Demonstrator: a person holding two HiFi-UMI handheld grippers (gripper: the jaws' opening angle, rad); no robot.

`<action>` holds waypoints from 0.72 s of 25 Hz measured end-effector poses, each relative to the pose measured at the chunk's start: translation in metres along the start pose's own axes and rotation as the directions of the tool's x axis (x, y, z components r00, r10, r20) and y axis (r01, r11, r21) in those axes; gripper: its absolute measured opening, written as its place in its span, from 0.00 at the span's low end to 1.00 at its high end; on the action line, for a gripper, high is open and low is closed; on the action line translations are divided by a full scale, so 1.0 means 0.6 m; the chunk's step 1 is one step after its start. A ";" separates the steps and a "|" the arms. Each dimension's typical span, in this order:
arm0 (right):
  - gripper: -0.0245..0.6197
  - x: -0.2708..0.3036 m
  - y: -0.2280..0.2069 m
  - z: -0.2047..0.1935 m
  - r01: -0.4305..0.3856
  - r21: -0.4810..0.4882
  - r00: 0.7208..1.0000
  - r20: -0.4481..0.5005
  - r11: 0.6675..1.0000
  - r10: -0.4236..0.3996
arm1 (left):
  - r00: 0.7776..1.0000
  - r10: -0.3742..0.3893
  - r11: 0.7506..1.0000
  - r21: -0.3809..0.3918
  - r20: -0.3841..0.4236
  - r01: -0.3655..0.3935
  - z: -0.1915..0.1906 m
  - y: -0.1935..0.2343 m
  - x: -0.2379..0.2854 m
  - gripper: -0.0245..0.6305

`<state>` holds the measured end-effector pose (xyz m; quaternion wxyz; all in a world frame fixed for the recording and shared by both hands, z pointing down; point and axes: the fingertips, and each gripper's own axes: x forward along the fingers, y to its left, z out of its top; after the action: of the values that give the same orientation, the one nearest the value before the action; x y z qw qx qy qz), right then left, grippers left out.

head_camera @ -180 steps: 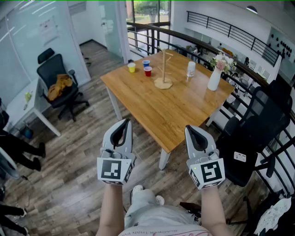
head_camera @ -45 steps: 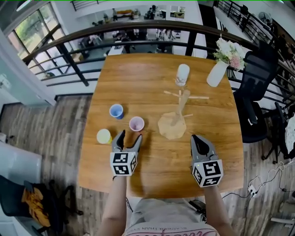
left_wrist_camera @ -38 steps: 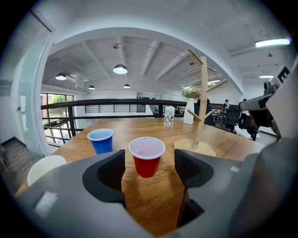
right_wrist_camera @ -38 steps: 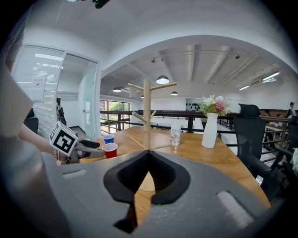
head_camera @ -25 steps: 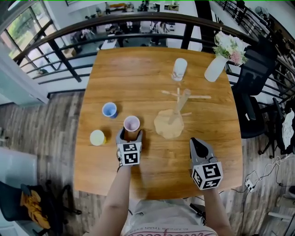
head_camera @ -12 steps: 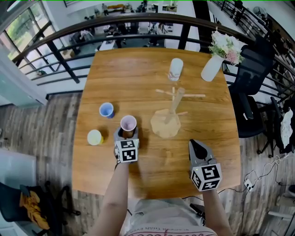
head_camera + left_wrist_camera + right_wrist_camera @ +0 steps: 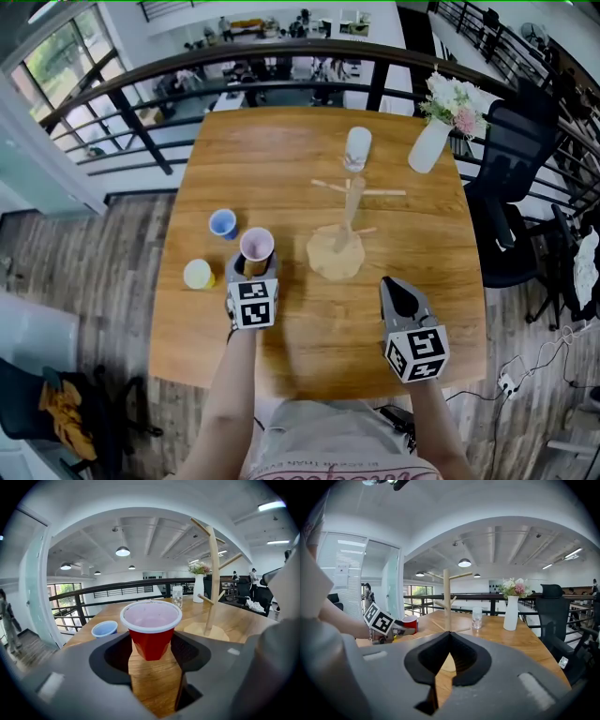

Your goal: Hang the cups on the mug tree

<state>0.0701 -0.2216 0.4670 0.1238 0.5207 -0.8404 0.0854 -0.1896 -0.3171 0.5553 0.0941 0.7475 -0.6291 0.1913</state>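
1. Left gripper (image 7: 253, 266): jaws have just been closing, with the red cup (image 7: 151, 638) between them. The pads now pinch the lower body of the cup from both sides.
2. The cup sits upright in the grip, with its white rim above the jaws and the open mouth facing up. Its base looks clear of the table (image 7: 309, 328), with bare wood showing under it in the left gripper view.
3. Right gripper (image 7: 395, 286): jaw tips are pressed together with nothing between them. It hovers over the near right part of the table, well apart from the left gripper.
4. Mug tree (image 7: 349, 214): ahead and to the right of the left gripper, ahead and slightly left of the right gripper. It stands upright on its round base and all pegs are bare.
5. Blue cup (image 7: 223, 223): just ahead-left of the left gripper, standing upright on the table.
6. Yellow cup (image 7: 198, 274): directly left of the left gripper, near it and also on the table.
7. Clear glass (image 7: 357, 148): beyond the mug tree from both grippers, towards the far table edge.
8. White vase (image 7: 427, 145) with flowers (image 7: 453, 103): far ahead-right of the right gripper, at the far right corner of the table.
9. In the right gripper view the left gripper shows off to the left with the red cup in its jaws. The tree pole sits dead centre above the closed jaw tips.
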 end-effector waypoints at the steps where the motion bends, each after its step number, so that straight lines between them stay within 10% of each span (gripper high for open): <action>1: 0.04 0.000 0.000 0.004 -0.003 0.000 1.000 0.008 1.000 0.003 | 1.000 0.005 1.000 0.004 0.008 -0.005 0.008 0.003 -0.006 0.45; 18: 0.04 -0.029 -0.002 0.052 -0.010 0.033 0.993 0.117 0.999 0.006 | 0.998 0.046 0.962 0.265 0.053 -0.059 0.111 -0.001 -0.086 0.45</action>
<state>0.0751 -0.2159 0.4320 0.0652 0.5234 -0.8468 0.0691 -0.1846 -0.2958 0.4742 -0.0271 0.7408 -0.6191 0.2593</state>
